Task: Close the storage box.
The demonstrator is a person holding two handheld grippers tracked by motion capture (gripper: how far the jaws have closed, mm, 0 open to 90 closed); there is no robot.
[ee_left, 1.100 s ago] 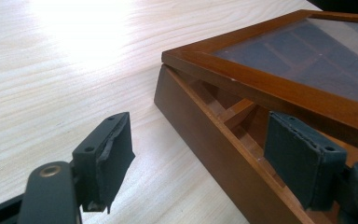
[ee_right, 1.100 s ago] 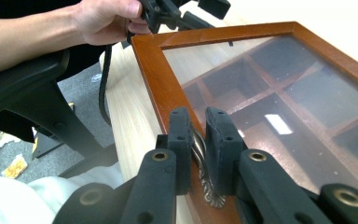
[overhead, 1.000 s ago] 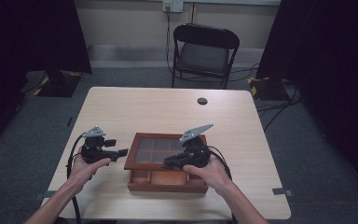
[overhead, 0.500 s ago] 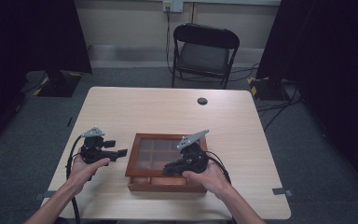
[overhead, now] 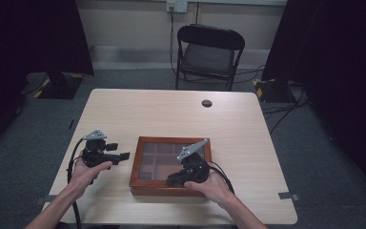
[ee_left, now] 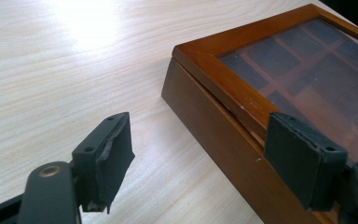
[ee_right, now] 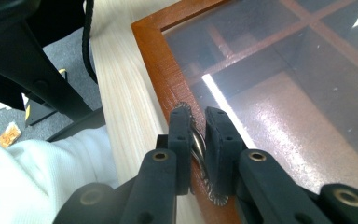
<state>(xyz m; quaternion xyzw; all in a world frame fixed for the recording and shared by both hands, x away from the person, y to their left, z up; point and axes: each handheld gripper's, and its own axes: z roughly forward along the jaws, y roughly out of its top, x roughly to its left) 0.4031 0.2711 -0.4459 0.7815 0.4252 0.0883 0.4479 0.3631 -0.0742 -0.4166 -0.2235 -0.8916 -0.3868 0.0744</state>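
A shallow brown wooden box with a glass lid over a grid of compartments (overhead: 170, 164) lies flat on the pale wood counter (overhead: 171, 109), in the lower middle of the high view, nearer the person's edge. The right claw (overhead: 172, 180) rests on the lower right part of the lid, close to the front frame, held by the right hand (overhead: 209, 183). In the right gripper view its jaws are clenched on a small silvery metal piece with a toothed rim (ee_right: 199, 148) that sits on the box's wooden frame, beside the glass; whether this piece is fixed to the lid cannot be told. A white sleeve (ee_right: 32, 182) fills the lower left of that view.

The left claw (overhead: 124, 155) is held by the left hand (overhead: 88, 171) just left of the box, pointing toward its left wall. In the left gripper view its jaws stand apart and released, one over bare counter, the other in front of the box's side wall, pressing on nothing.

A black folding chair (overhead: 208, 55) stands beyond the counter at the upper middle.
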